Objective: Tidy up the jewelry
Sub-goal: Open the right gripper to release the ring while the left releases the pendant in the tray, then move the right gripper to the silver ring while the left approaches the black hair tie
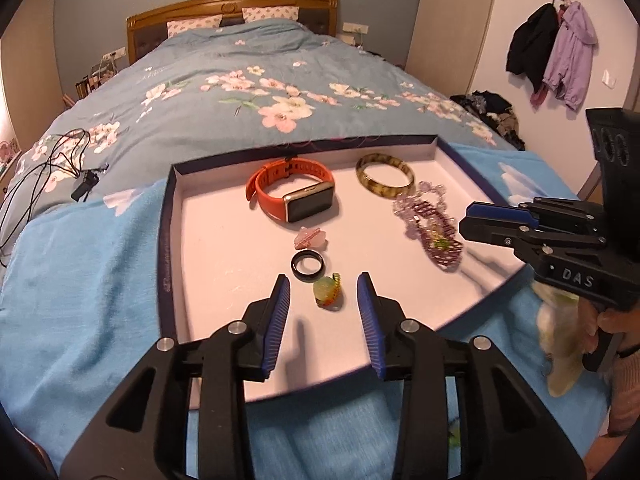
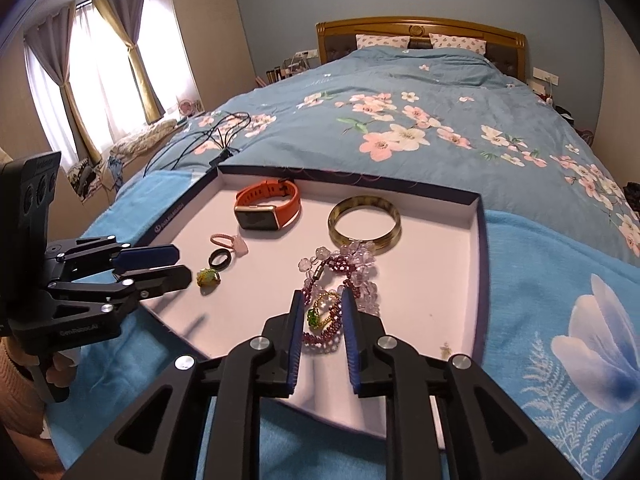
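So far little looked sorted: watch (image 1: 294,194), bangle (image 1: 385,176), rings and the bead tangle (image 2: 340,292) all lay loose in the tray (image 1: 208,216) on the bed. Left tongs (image 1: 324,294) open around the green ring (image 1: 329,290); right tongs (image 2: 322,312) open over the beads, gripping nothing.

Your left wrist camera looks forward and down along the left gripper (image 1: 324,292) from the foot of the bed (image 1: 224,92), close over the near-left part of the tray (image 1: 170,216), facing the headboard (image 1: 232,8). Your right wrist camera sits just beside it to the right, close above the tray's near-right part, angled slightly leftward toward the window (image 2: 100,64). Both views share the whole tray, the bed and headboard, and each catches the other gripper at its edge, the right gripper (image 1: 468,218) included
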A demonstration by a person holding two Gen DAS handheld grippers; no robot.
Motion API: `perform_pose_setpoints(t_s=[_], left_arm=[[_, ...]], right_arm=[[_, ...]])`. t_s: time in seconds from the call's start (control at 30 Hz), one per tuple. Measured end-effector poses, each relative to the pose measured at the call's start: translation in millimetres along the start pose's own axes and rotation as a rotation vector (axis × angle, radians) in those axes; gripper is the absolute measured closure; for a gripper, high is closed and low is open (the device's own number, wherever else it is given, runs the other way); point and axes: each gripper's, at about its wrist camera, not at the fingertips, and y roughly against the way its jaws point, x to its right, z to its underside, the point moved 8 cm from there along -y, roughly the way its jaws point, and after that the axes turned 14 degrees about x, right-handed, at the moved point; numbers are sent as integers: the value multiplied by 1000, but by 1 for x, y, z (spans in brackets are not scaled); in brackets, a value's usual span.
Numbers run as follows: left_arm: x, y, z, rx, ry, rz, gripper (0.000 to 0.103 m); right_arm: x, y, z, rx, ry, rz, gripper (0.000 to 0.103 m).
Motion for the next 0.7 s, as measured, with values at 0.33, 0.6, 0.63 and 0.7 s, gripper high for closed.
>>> perform_pose_setpoints(t_s=[0.33, 0.6, 0.63, 0.7], left_arm=[[16, 63, 11, 67, -15, 78, 61], [41, 87, 45, 47, -27, 154, 58], [43, 88, 48, 41, -33, 158, 58], [51, 87, 57, 23, -51, 166, 58]], right_arm=[[-7, 44, 0, 52, -5, -26, 74], [-11, 70, 32, 14, 23, -8, 71], [-10, 71, 36, 9, 27, 0, 71], [-8, 78, 48, -8, 15, 5, 71]])
